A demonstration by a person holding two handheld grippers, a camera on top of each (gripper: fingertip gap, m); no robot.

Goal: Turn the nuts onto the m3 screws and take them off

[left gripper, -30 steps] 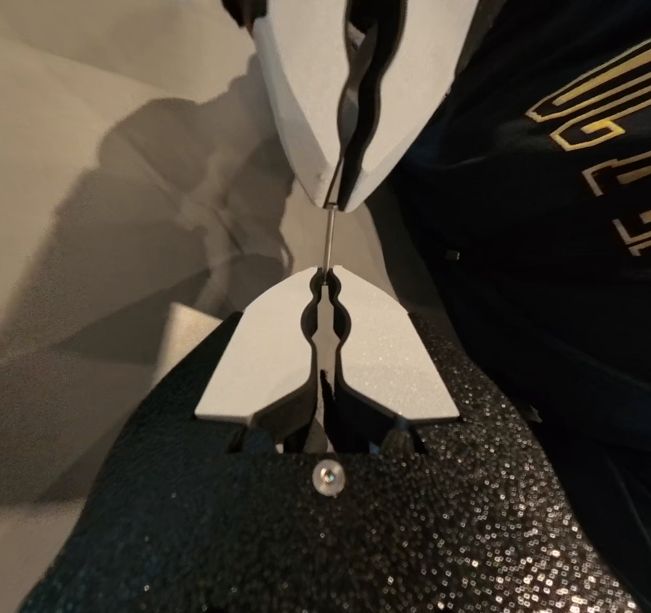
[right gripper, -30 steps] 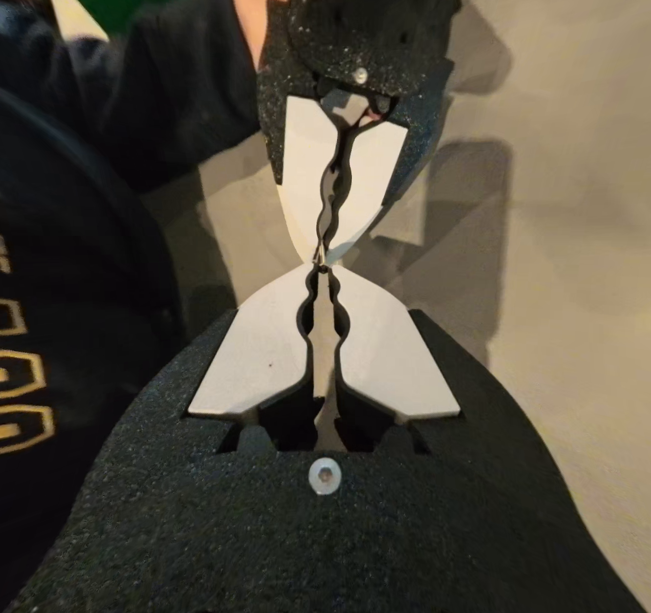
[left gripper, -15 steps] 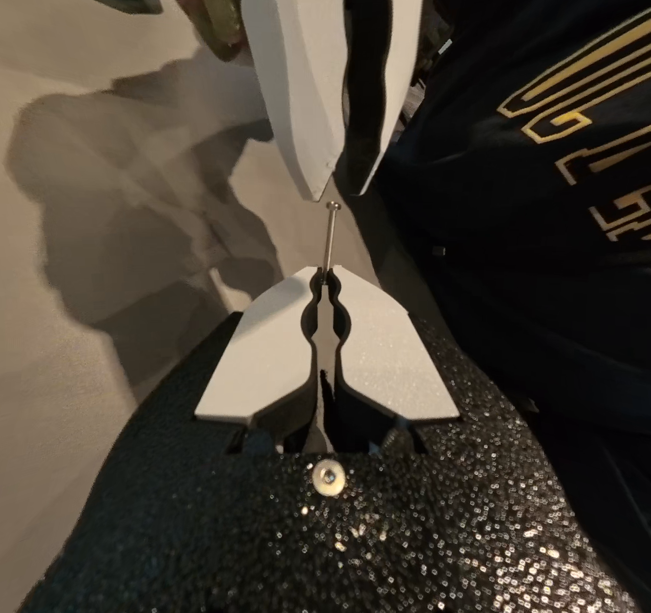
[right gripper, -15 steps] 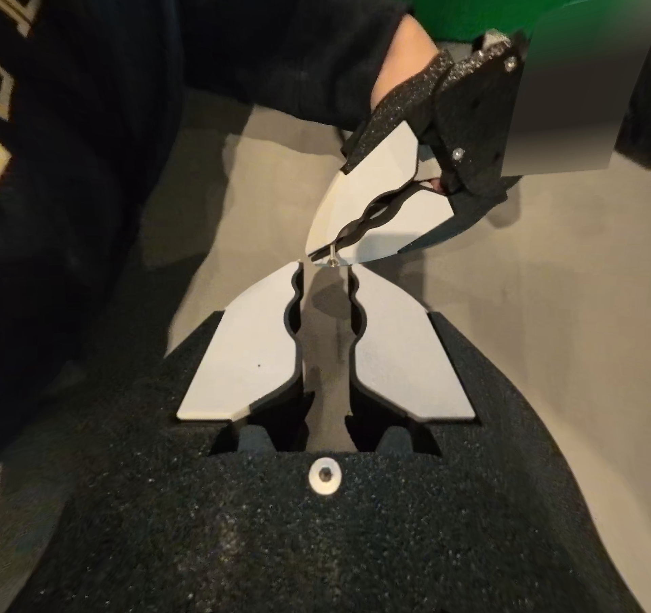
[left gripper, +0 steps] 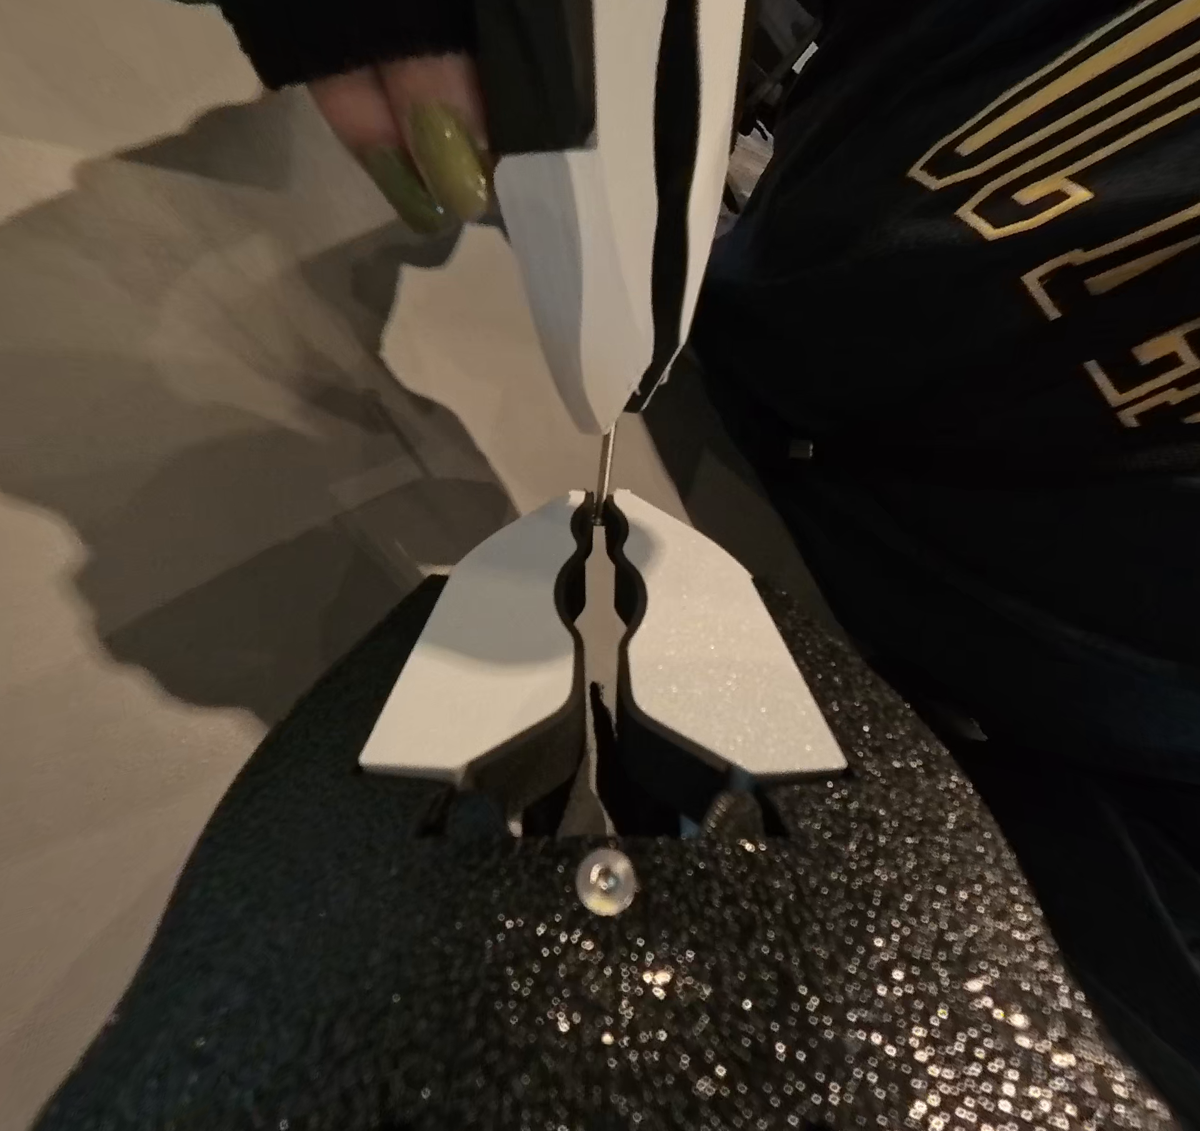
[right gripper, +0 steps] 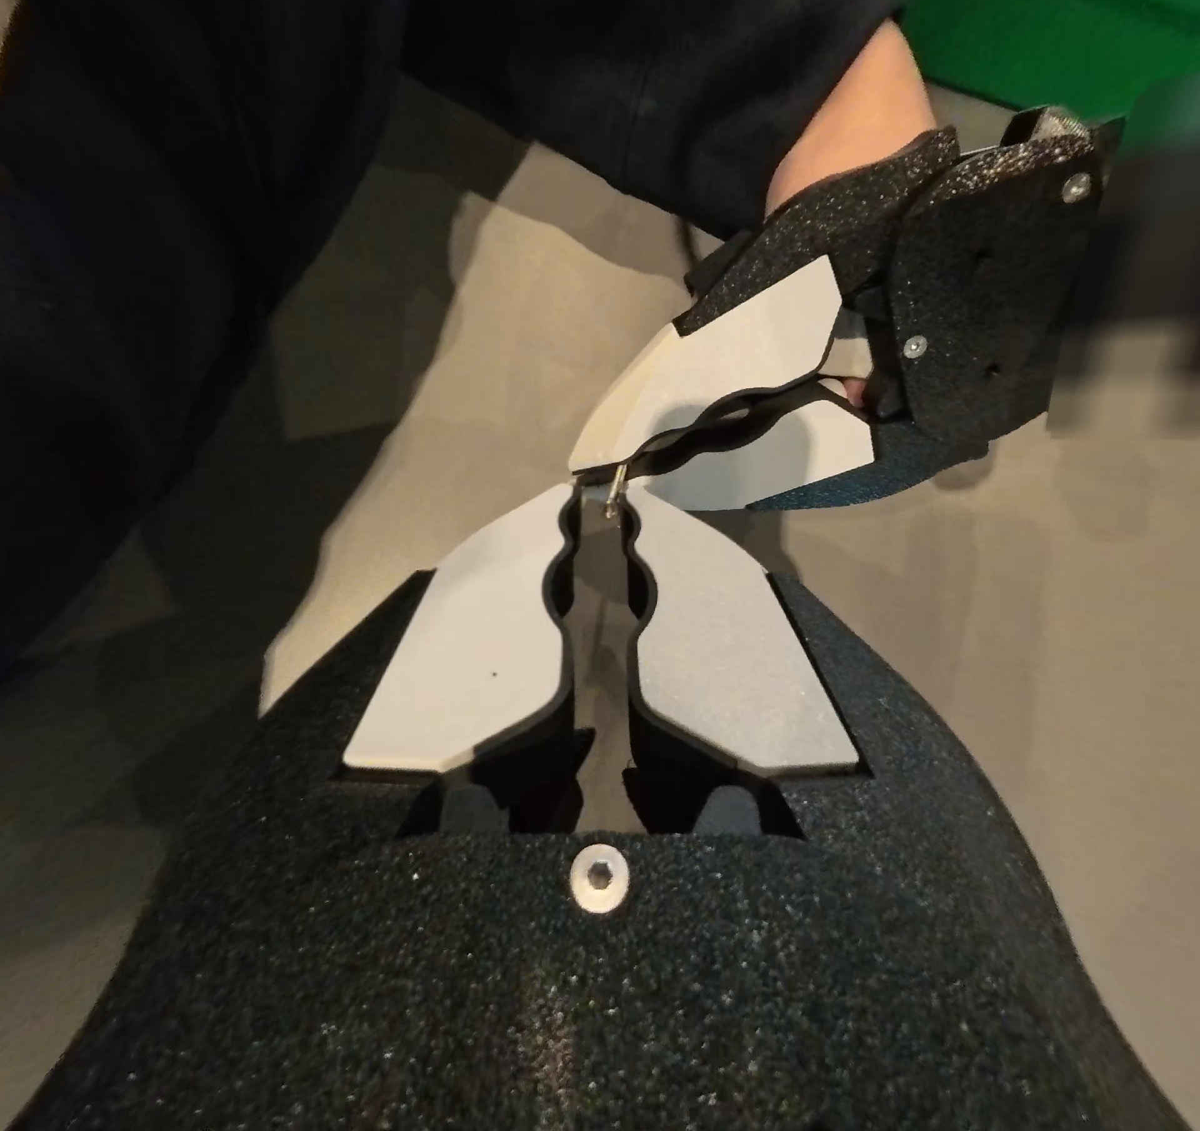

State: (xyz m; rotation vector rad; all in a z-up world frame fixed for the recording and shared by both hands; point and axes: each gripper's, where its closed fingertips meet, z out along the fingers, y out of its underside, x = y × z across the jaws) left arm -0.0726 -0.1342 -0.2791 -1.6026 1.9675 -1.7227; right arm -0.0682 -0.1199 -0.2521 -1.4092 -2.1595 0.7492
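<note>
Beige tabletop [right gripper: 974, 677], heavy shadows, green panel [right gripper: 1039, 8] behind. Left gripper [left gripper: 600, 502] clamps the screw [left gripper: 607, 463]; right gripper [right gripper: 600, 502] open around its head.

Couldn't make out a nut anywhere, way too small. The screw [left gripper: 606, 475] had its lower end buried between the left gripper [left gripper: 598, 502] fingertips, and its top slipped behind the right gripper [right gripper: 600, 503] tips, so whether those pads [left gripper: 610, 385] actually pressed on it was anyone's guess. The sleeve [left gripper: 363, 2] got cut off above the fingers, shadows left of them were smeared.
</note>
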